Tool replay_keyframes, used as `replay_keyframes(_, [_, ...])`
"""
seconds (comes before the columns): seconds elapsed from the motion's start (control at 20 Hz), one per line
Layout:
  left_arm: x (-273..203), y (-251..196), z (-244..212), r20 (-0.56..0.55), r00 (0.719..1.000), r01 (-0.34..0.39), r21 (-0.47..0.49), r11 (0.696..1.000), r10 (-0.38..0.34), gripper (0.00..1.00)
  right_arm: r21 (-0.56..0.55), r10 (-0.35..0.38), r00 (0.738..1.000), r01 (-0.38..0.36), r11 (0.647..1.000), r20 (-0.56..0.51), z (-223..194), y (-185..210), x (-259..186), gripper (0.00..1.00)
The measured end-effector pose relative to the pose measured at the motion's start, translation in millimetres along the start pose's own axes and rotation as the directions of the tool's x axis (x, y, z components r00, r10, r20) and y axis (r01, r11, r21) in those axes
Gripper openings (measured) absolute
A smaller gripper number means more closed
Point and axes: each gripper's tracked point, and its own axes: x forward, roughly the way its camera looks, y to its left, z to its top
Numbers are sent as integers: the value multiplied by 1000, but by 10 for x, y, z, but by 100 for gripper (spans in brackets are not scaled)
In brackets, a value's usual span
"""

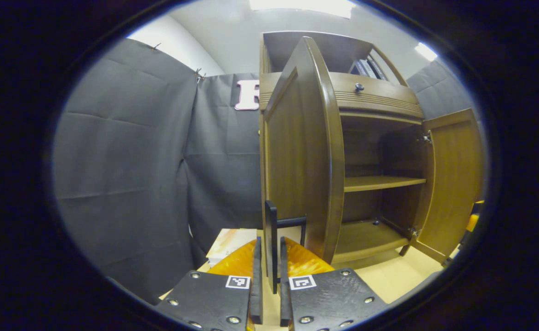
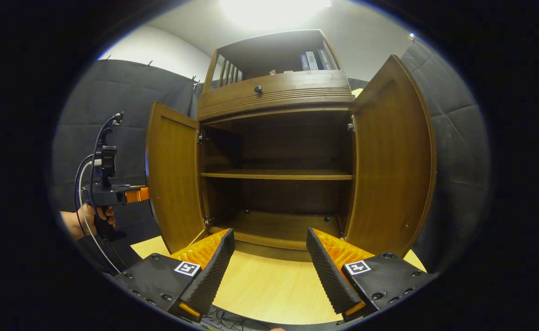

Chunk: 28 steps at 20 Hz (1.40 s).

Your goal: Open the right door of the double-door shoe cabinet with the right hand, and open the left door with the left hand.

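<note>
now the left gripper (image 1: 269, 280), lower centre, clamps the left door (image 1: 303, 151) handle (image 1: 274, 243) to swing it; the right gripper (image 2: 269, 271) gapes empty, right door (image 2: 391, 156) open.

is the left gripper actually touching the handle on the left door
Touching. In the left gripper view, the left gripper has both fingers closed against the handle of the left door, no gap visible.

No readable words or numbers stand anywhere on the shoe cabinet (image 2: 274, 92). Books (image 2: 313, 59) on its top shelf, above the drawer, bear spine markings too small to make out. Square black-and-white coded markers (image 1: 238, 282) sit on the gripper bodies below the cabinet; they carry patterns, not letters.
</note>
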Motion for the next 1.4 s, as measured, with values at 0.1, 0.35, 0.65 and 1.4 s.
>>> replay_keyframes(0.1, [-5, 101, -13, 4, 1000, 0, -10, 1000, 0, 17, 3, 7, 1000, -7, 1000, -3, -21, 44, 45, 98])
replay_keyframes(0.35, [-45, 411, -56, 10, 1000, -18, -11, 1000, 18, 16, 0, 7, 1000, -7, 1000, -10, -31, 151, 226, 98])
replay_keyframes(0.65, [-96, 506, -49, 9, 1000, 12, -4, 1000, -12, 17, 1, -70, 997, 70, 998, 23, 81, 17, 326, 98])
replay_keyframes(1.4, [-1227, 57, 310, 67, 997, 41, 3, 999, -41, 17, -16, -164, 985, 165, 986, 63, 273, -340, -573, 98])
